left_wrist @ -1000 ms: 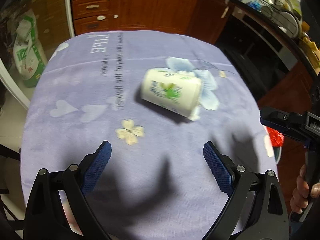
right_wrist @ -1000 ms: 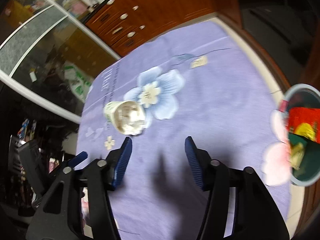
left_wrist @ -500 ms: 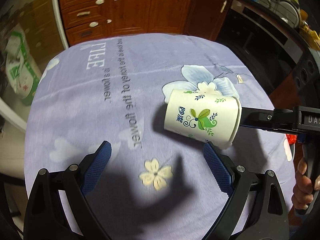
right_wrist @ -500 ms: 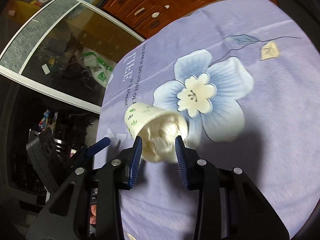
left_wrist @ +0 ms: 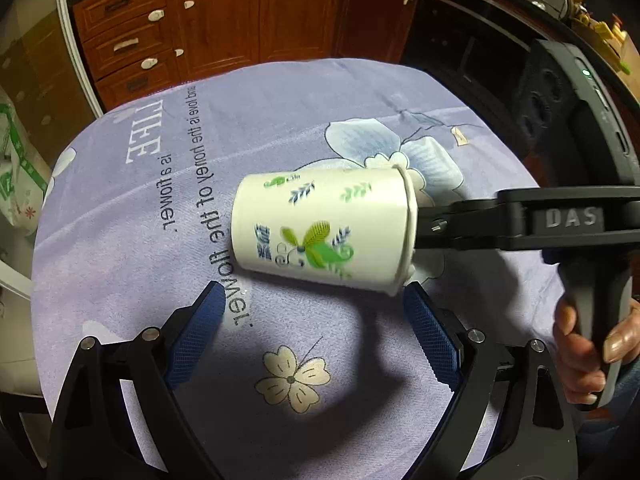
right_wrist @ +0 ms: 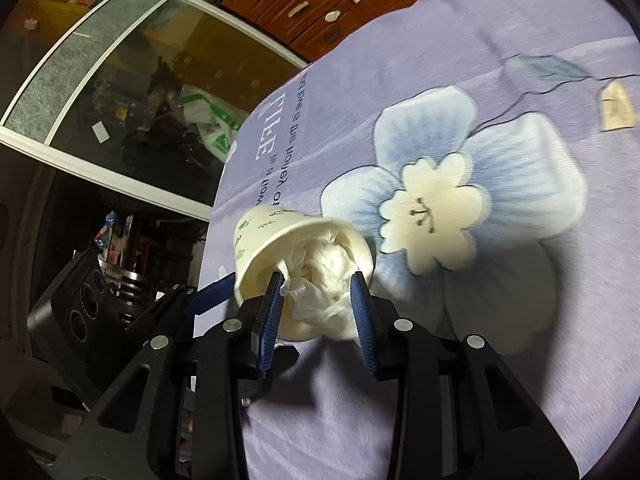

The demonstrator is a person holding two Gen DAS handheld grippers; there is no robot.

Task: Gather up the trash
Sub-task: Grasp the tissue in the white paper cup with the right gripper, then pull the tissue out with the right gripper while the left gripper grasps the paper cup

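Lilac flowered tablecloth (left_wrist: 360, 112) covers the table. In the left wrist view, the left gripper (left_wrist: 312, 328) hangs with its jaws spread wide and nothing between them, just below the paper cup (left_wrist: 320, 232). That cup lies on its side on the cloth beside the big blue printed flower (right_wrist: 472, 208), stuffed with crumpled tissue (right_wrist: 320, 276). To its right, the right gripper (right_wrist: 316, 300) has just been closing; one finger reaches inside the mouth and one outside, pinching the cup's rim. A hand (left_wrist: 580, 340) holds its handle.

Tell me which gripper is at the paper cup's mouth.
The right gripper: its jaws have just been closing with the stuffed mouth of the paper cup between them. The left gripper stands open, empty.
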